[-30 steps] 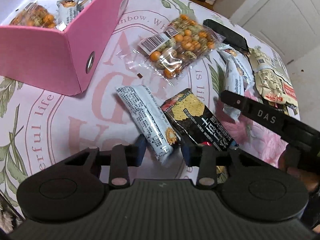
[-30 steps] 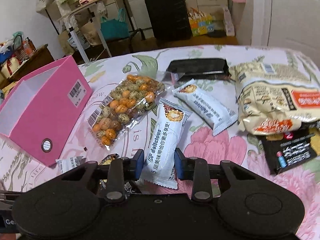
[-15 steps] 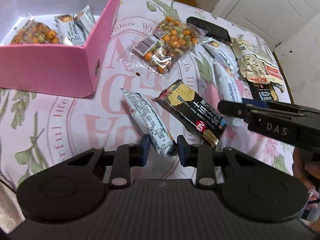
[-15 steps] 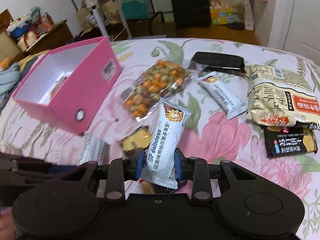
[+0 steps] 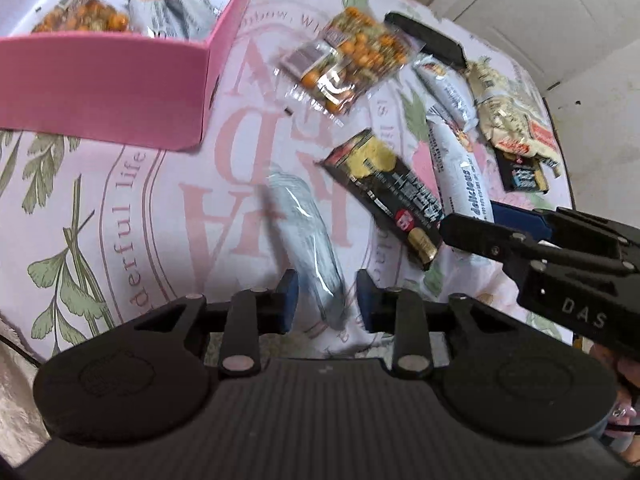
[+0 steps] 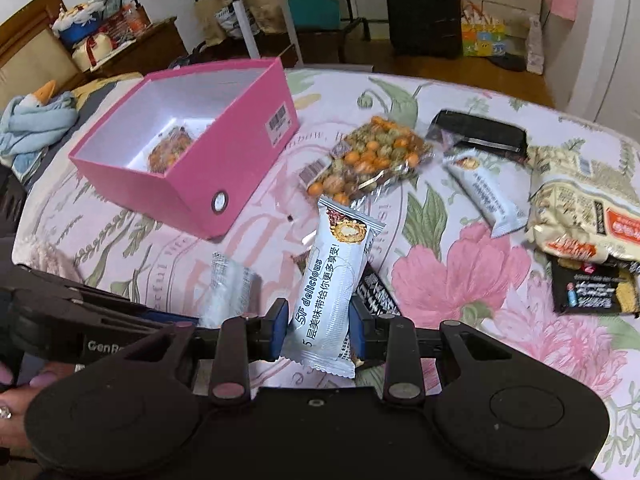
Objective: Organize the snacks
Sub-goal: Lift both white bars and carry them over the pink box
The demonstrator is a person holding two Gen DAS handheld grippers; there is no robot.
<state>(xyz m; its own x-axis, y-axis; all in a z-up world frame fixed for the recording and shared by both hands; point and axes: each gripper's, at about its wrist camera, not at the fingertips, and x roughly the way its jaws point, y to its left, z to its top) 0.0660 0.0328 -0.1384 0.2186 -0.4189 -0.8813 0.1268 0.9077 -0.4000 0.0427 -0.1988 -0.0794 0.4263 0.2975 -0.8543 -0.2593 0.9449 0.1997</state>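
Two wafer bars are in my claws: the right claw (image 6: 319, 329) pinches the white wafer bar (image 6: 334, 294) clear of the desk (image 6: 460, 280), the left claw (image 5: 323, 299) is narrow around a blurred bar (image 5: 306, 240). Next I judge each goes up over the pink box (image 6: 208, 184) rim and drops beside the nut pack (image 6: 168, 152) inside; beyond the box lies open cloth.
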